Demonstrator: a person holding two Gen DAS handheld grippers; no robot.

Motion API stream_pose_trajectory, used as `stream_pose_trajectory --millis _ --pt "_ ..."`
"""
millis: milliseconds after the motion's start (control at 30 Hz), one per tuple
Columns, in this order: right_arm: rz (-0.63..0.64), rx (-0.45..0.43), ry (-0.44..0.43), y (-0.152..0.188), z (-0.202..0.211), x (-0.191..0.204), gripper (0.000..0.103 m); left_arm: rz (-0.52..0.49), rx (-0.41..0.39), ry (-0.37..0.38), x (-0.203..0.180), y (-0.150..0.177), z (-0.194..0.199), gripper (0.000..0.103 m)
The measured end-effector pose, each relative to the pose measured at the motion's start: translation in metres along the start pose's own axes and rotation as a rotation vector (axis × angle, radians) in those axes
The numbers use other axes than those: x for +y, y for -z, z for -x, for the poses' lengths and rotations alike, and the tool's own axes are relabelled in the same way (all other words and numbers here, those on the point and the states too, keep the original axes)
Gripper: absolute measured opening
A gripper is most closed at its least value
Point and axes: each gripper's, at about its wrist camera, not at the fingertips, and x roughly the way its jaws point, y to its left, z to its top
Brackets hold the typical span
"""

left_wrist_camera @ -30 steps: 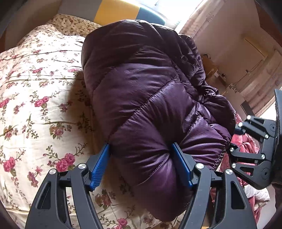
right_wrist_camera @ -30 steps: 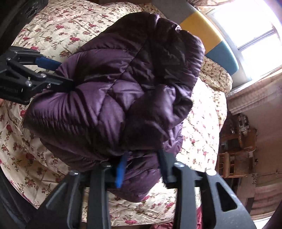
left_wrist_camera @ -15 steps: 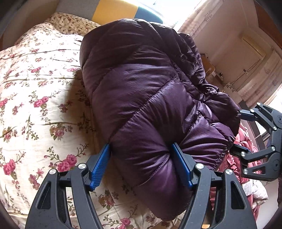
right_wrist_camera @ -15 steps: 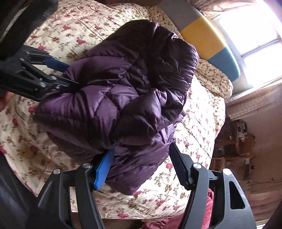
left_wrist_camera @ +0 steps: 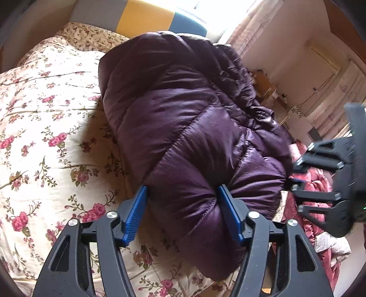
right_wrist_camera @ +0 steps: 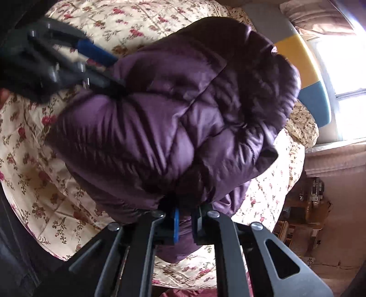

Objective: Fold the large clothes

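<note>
A purple puffer jacket [left_wrist_camera: 187, 128] lies bundled on a floral bedspread [left_wrist_camera: 45, 128]. My left gripper [left_wrist_camera: 181, 194] is shut on the jacket's near end, its blue pads pressed into the padding on both sides. In the right wrist view the jacket [right_wrist_camera: 173, 118] fills the middle, and my right gripper [right_wrist_camera: 185, 212] is shut tight on its lower edge. The left gripper shows in the right wrist view [right_wrist_camera: 114, 75] at the upper left, blurred. The right gripper shows in the left wrist view [left_wrist_camera: 295, 182] at the jacket's right edge.
A grey, yellow and blue headboard [left_wrist_camera: 146, 18] stands behind the bed under a bright window. A red garment [left_wrist_camera: 318, 182] lies off the bed's right side. Wooden furniture [right_wrist_camera: 304, 205] stands by the wall beyond the bed.
My right gripper opened half a second ago and has now closed tight on the jacket's lower edge. The left gripper has kept its hold. The jacket bundle has shifted slightly.
</note>
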Motion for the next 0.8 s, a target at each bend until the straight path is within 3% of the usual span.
stream_pose_trajectory --millis 200,433,600,800 --pt "-0.096 0.02 -0.056 0.031 -0.006 0.0 0.004 0.019 -0.034 0.042 -0.002 -0.003 0.011 0.061" --pt "-0.224 0.036 -0.12 0.063 -0.036 0.001 0.003 -0.068 0.035 0.017 -0.03 -0.008 -0.023 0.059" --pt "-0.206 0.047 -0.109 0.066 -0.06 0.0 0.003 -0.118 0.086 -0.022 -0.036 -0.007 -0.054 0.059" --pt "-0.172 0.065 -0.079 0.055 -0.056 0.007 0.005 -0.087 0.084 -0.003 -0.034 -0.008 -0.059 0.059"
